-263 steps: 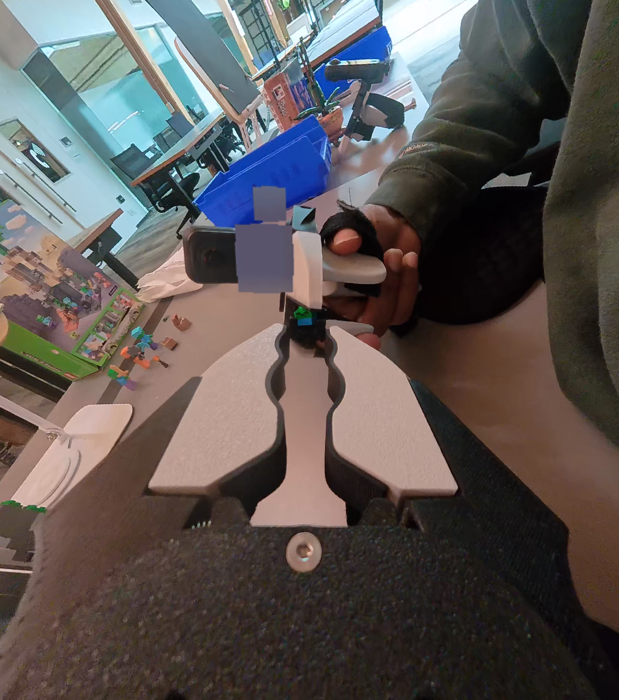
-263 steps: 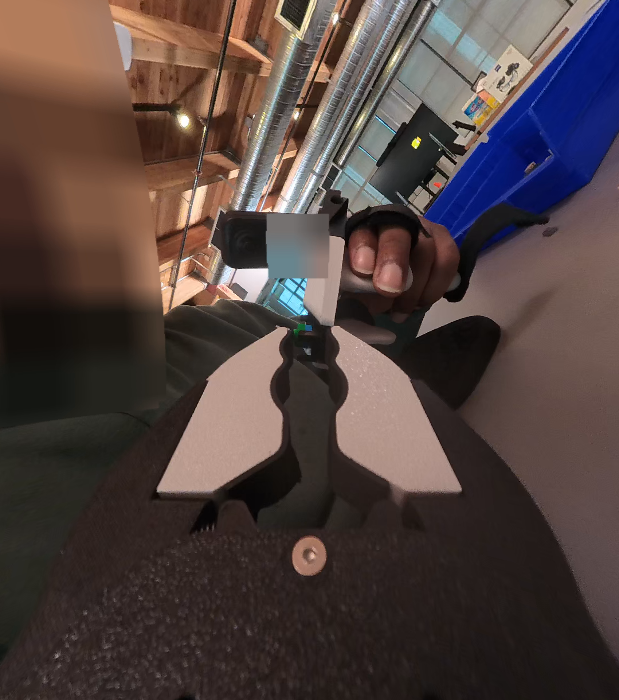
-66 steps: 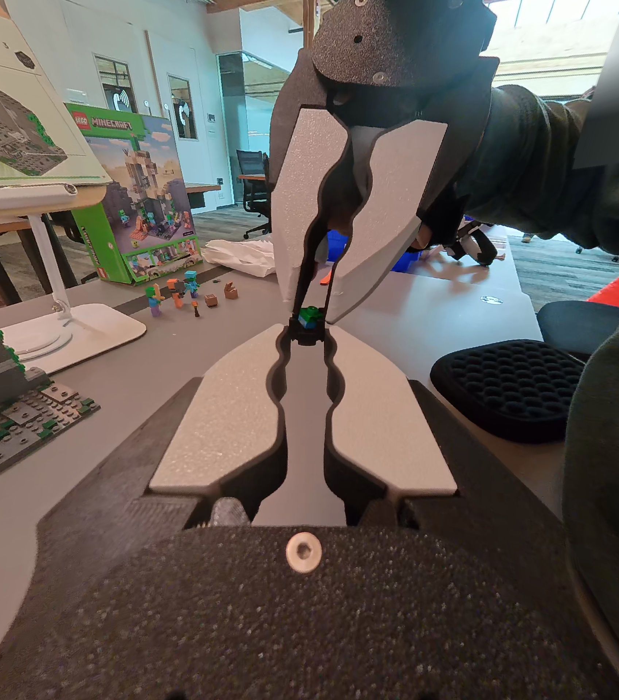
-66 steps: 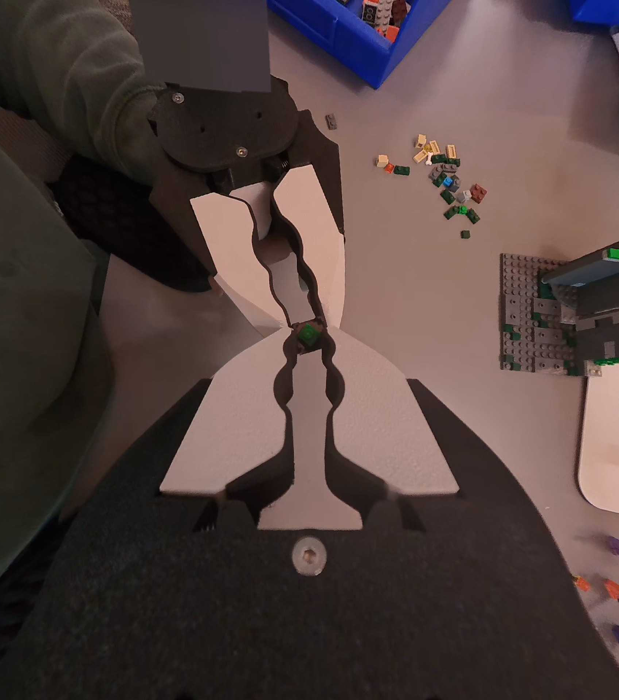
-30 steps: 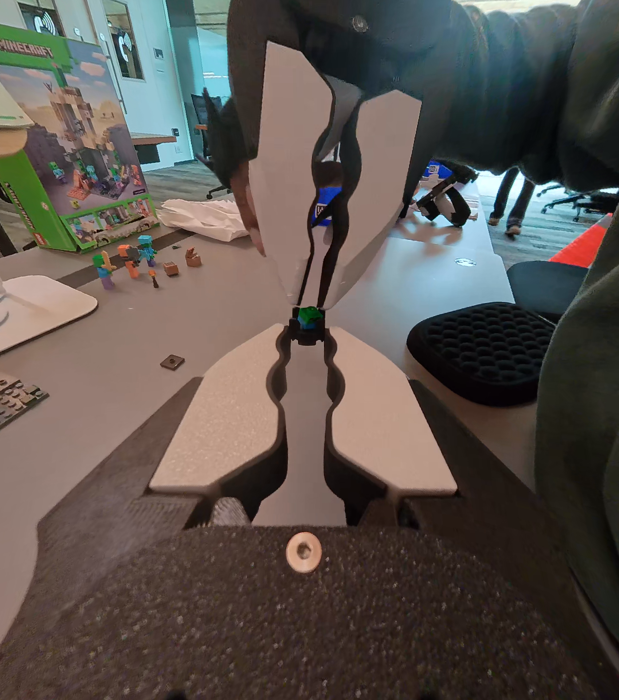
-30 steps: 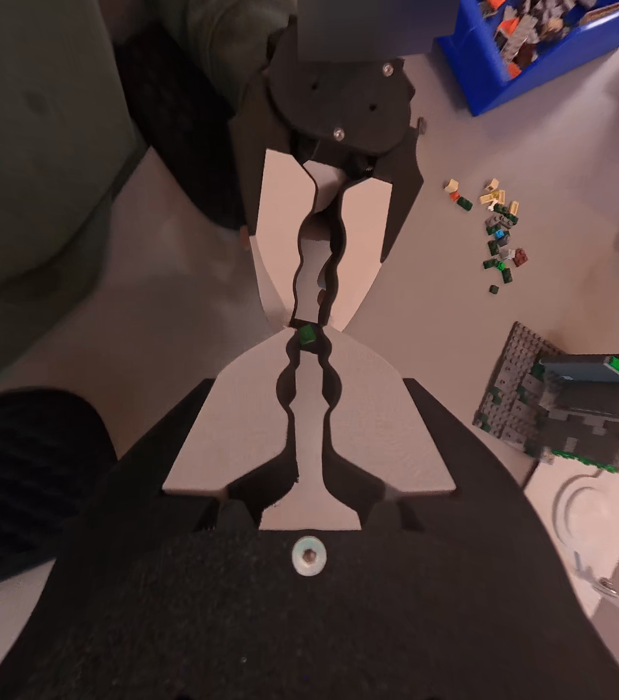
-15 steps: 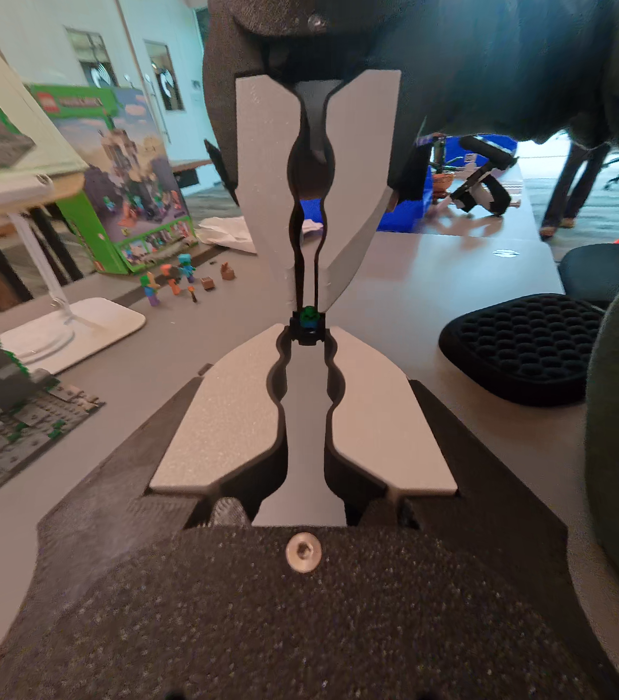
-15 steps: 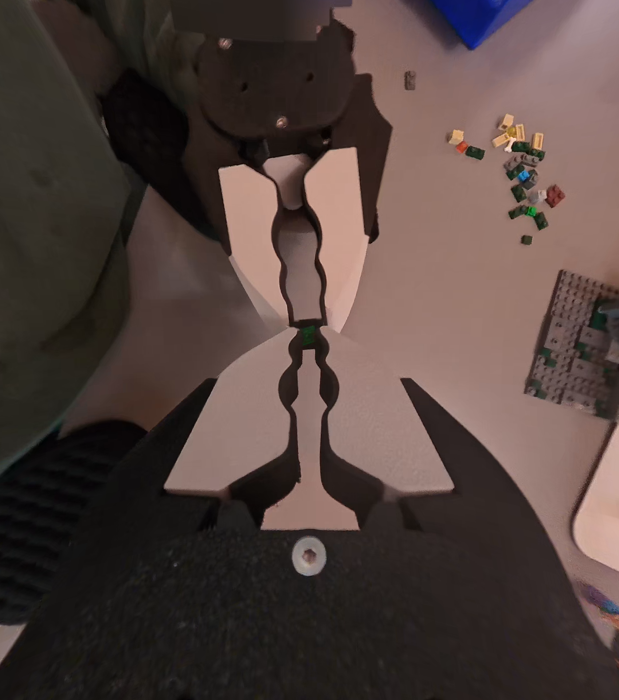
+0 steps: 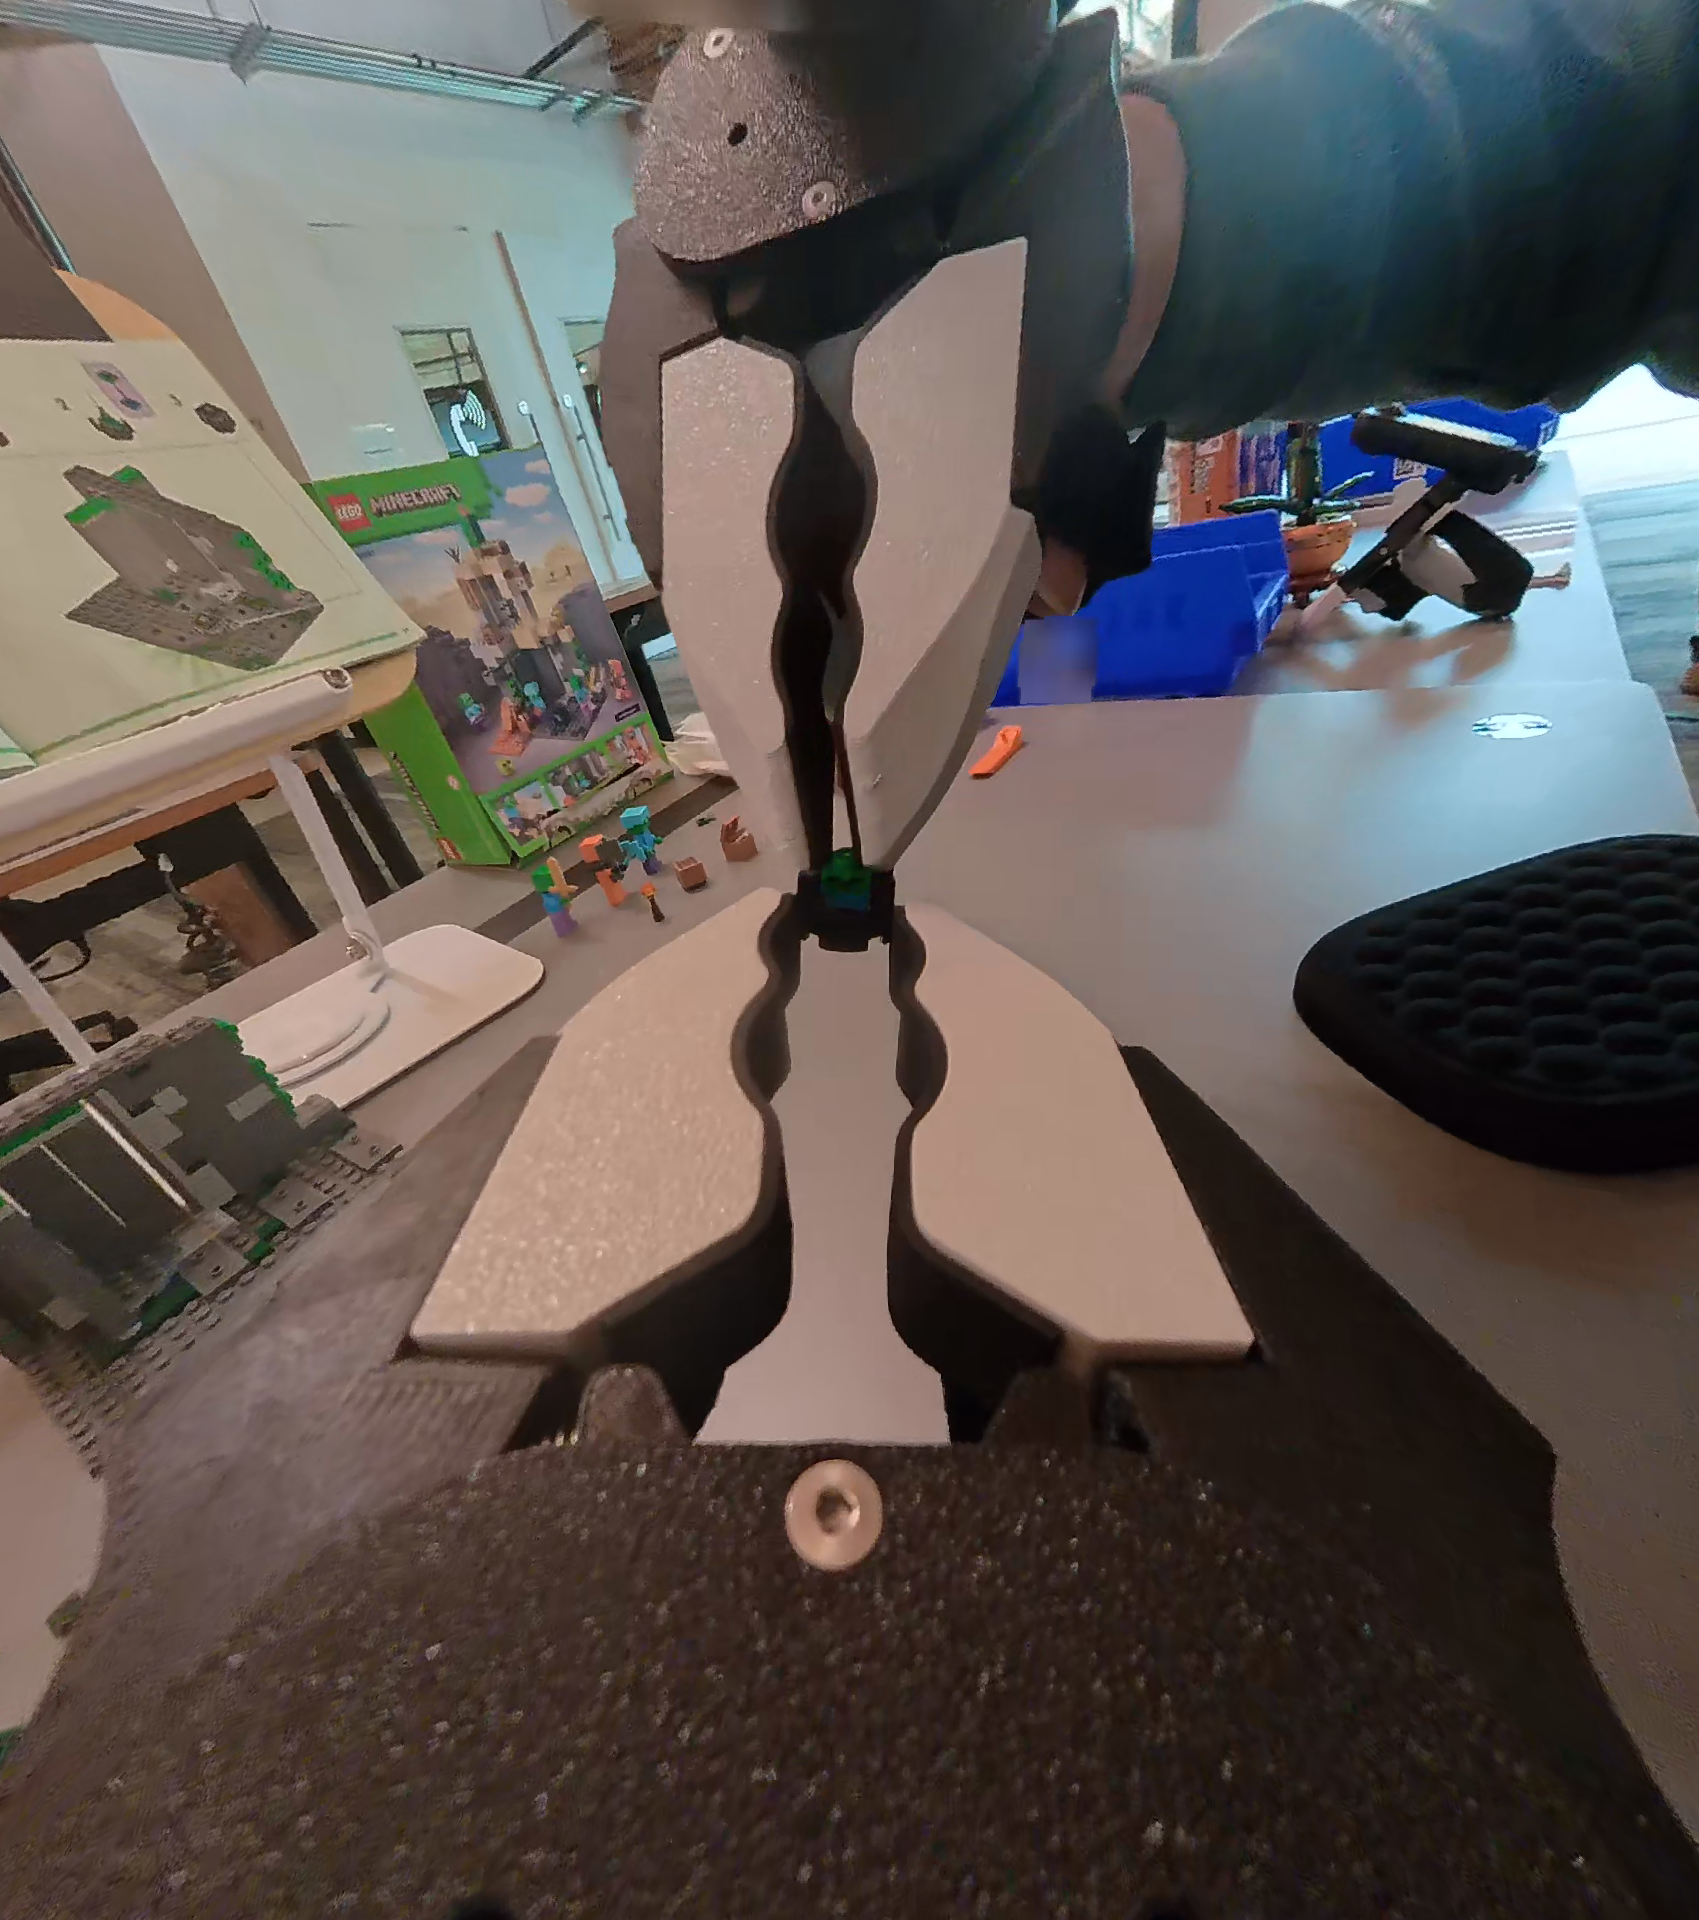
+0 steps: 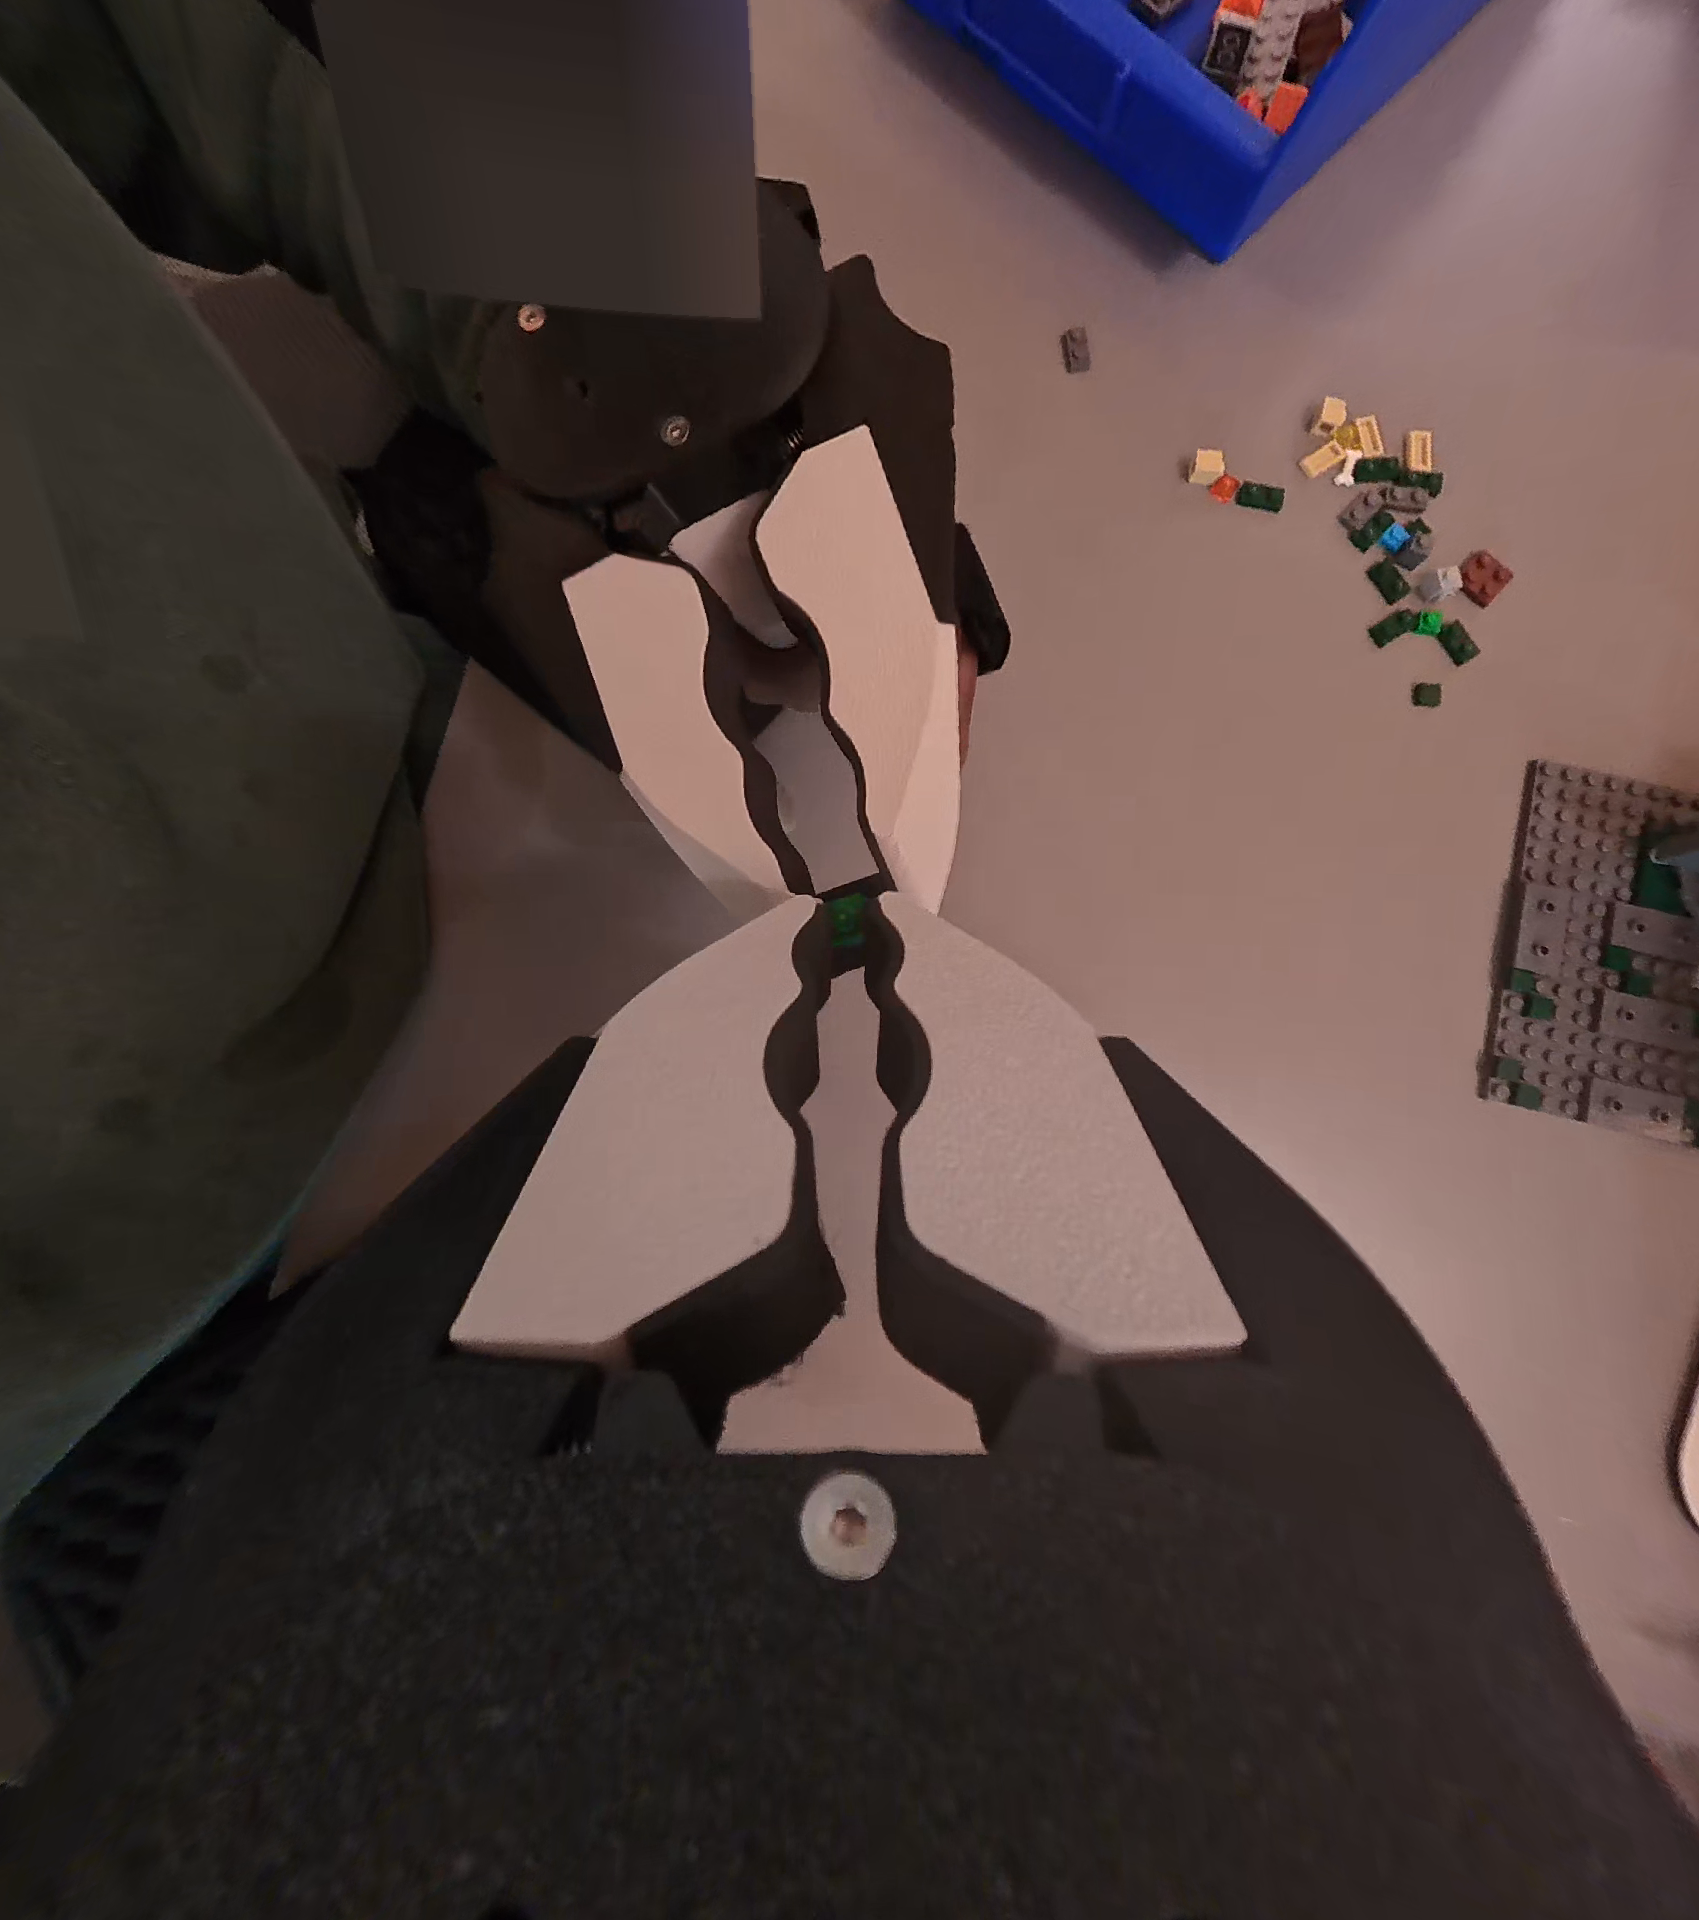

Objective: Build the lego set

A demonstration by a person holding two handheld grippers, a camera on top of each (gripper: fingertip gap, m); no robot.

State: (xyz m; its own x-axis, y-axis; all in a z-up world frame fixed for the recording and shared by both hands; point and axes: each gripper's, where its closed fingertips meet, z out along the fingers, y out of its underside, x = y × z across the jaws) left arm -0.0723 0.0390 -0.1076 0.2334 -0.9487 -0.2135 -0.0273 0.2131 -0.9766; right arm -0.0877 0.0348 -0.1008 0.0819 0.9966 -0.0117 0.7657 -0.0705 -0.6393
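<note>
Grippers tilted; both jaws still pinch green brick.

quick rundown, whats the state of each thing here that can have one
left gripper: shut on the small green and black piece, held above the table
right gripper: shut on the same piece from the opposite side
small green and black piece: pinched between both pairs of fingers, off the table
grey build: part built
blue bin: open, holds bricks
instruction booklet: open on its stand
</note>
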